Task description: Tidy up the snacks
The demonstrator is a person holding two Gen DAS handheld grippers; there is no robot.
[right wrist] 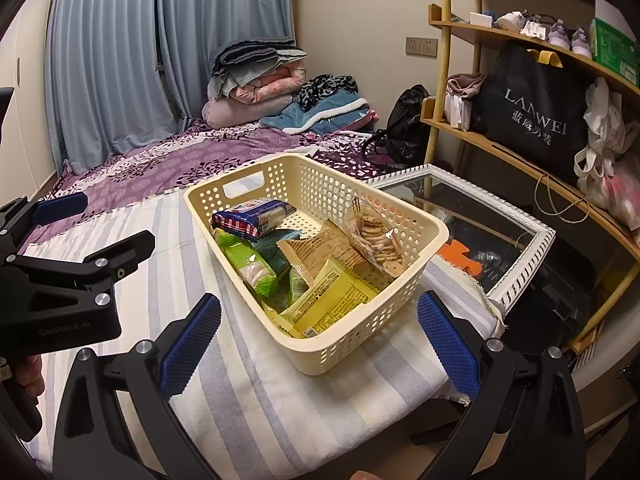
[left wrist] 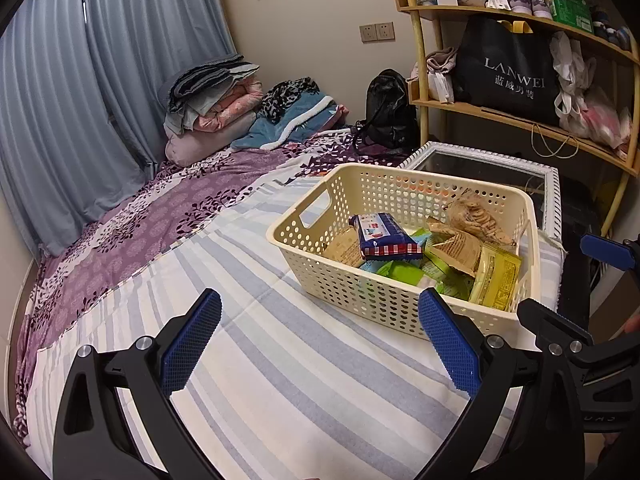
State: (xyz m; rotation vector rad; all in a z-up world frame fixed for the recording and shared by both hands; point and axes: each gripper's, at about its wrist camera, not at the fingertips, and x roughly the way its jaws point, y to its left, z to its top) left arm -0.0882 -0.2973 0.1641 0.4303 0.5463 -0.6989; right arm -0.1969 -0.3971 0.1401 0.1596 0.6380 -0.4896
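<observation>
Task looks near done, judging by layout: all visible snacks, incl. blue biscuit pack (right wrist: 253,216), clear cookie bag (right wrist: 374,236) and yellow sachet (right wrist: 330,304), sit in the cream basket (right wrist: 320,184) on the striped cloth (right wrist: 248,392); none loose outside. Left claw (left wrist: 320,344) and right claw (right wrist: 319,344) both spread wide, empty, just short of the basket. Readable: "LANWEI" on black bag (right wrist: 532,116); "GenRobot.AI" on left claw body; snack print too small.

Room light: soft, even, indoor, rather dim. Shadows: faint. Focus: sharp throughout. Edges: strong fisheye bending, black corners in both views.
</observation>
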